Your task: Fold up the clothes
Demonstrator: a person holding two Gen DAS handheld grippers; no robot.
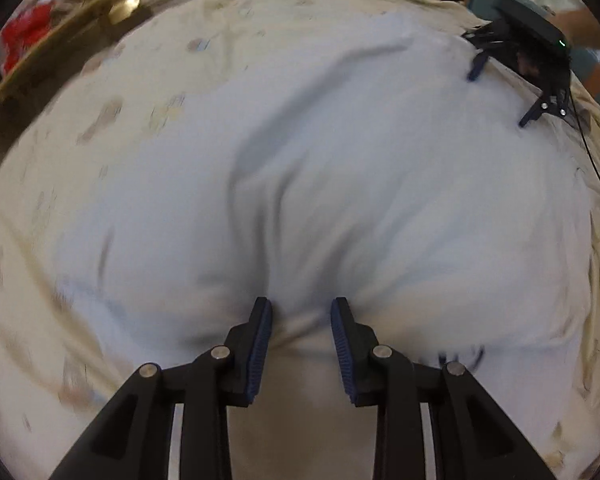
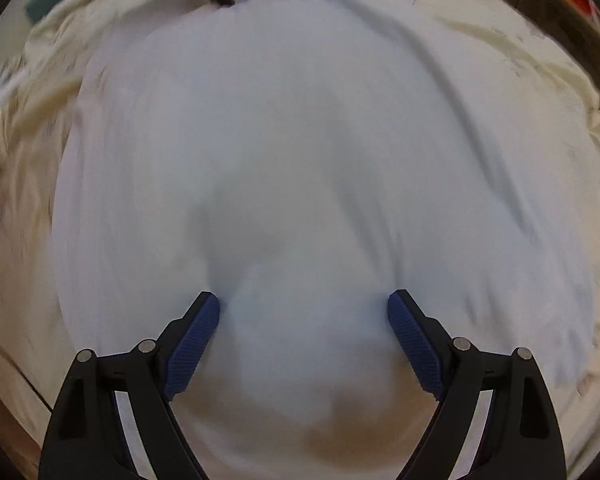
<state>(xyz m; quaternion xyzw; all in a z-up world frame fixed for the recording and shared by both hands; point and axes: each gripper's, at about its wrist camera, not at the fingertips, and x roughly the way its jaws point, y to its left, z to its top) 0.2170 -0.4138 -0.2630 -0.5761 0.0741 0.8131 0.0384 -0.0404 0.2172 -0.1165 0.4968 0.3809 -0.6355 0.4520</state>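
**Pale blue garment spread flat — both grippers low over its near edge**

Left gripper [image 1: 301, 308] sits at the near hem of the pale blue garment [image 1: 320, 168]; cloth bunches up between its narrow-set fingers, creases fanning away from them, but blur hides whether the pads actually press — cannot tell if it is gripped. Right gripper [image 2: 303, 304] stands wide apart over the same garment [image 2: 292, 140], nothing pinched, cloth only lying beneath.

Handling, as a judgement: thin, light, limp knit — it will drape and drag, not hold shape, and slide easily on the cover under it. Best hold looks like hems or corners, pinching a single layer edge; mid-panel grabs would just raise a tent.

The garment lies spread on a cream printed sheet [image 1: 112, 120], which covers the surface. A band of free sheet shows around the garment on most sides. Farther off, a wooden rim [image 1: 48, 60] with red stuff [image 1: 24, 40] beyond — left-side limit. Far edge is blurred.
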